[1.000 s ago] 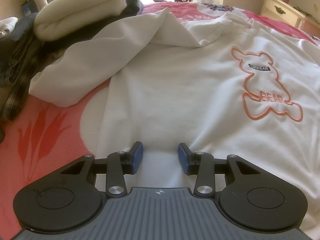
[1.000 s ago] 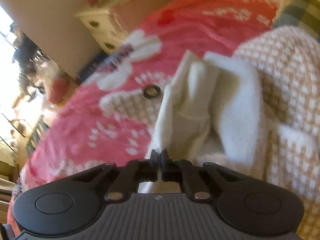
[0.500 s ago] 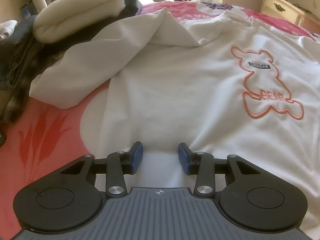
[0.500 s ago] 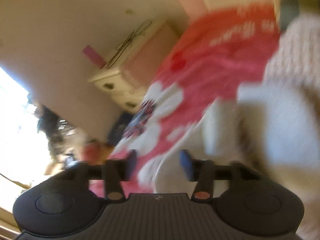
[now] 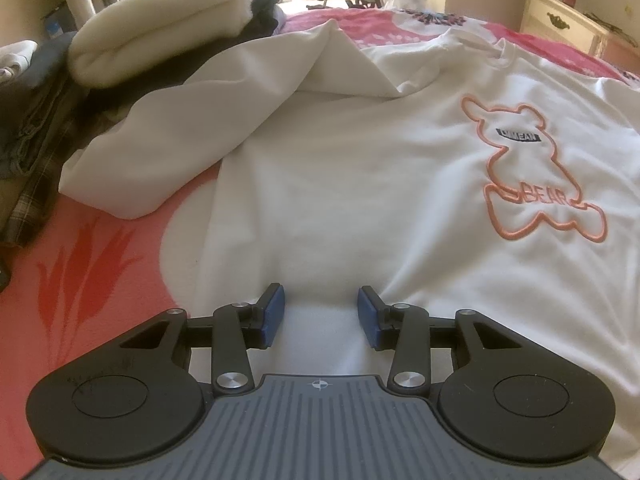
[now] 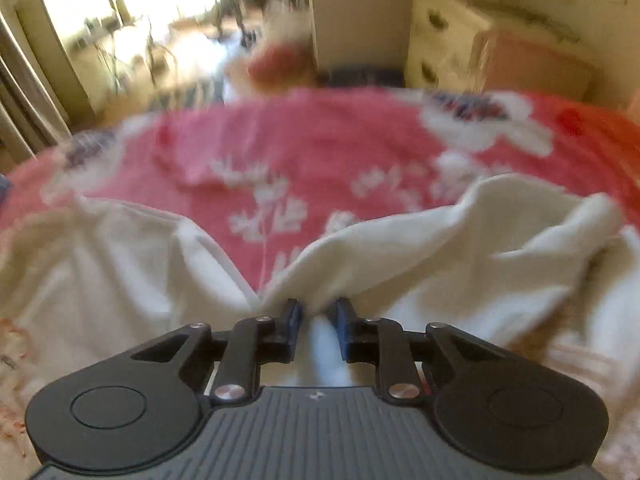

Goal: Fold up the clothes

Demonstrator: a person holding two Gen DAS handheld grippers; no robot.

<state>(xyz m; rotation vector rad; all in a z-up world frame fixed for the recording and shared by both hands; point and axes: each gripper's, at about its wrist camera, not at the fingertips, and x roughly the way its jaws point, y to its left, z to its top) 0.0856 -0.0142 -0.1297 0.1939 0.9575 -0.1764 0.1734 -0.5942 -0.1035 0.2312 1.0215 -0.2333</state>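
Note:
A white sweatshirt (image 5: 360, 160) with an orange bear outline (image 5: 532, 176) lies face up on the pink flowered bedspread (image 5: 80, 280). Its left sleeve (image 5: 180, 128) is folded back across the bed. My left gripper (image 5: 320, 312) rests at the hem with its blue pads (image 5: 274, 312) apart and flat cloth between them. In the blurred right wrist view, my right gripper (image 6: 319, 318) is closing, and a gathered fold of the sweatshirt (image 6: 420, 248) fills the narrow gap between its jaws. Cloth rises to the jaws from both sides.
A cream fleece (image 5: 160, 28) tops a pile of dark clothes (image 5: 36, 120) at the bed's far left. A cream dresser (image 5: 568, 24) stands against the wall past the bed, and it also shows as the dresser (image 6: 444, 36) in the right view. Bare bedspread (image 6: 300, 148) lies beyond the sweatshirt.
My right gripper let go of the sleeve, opened, rolled and swung sideways. Its jaws have now narrowed around a fold of the sweatshirt. The left gripper has not moved.

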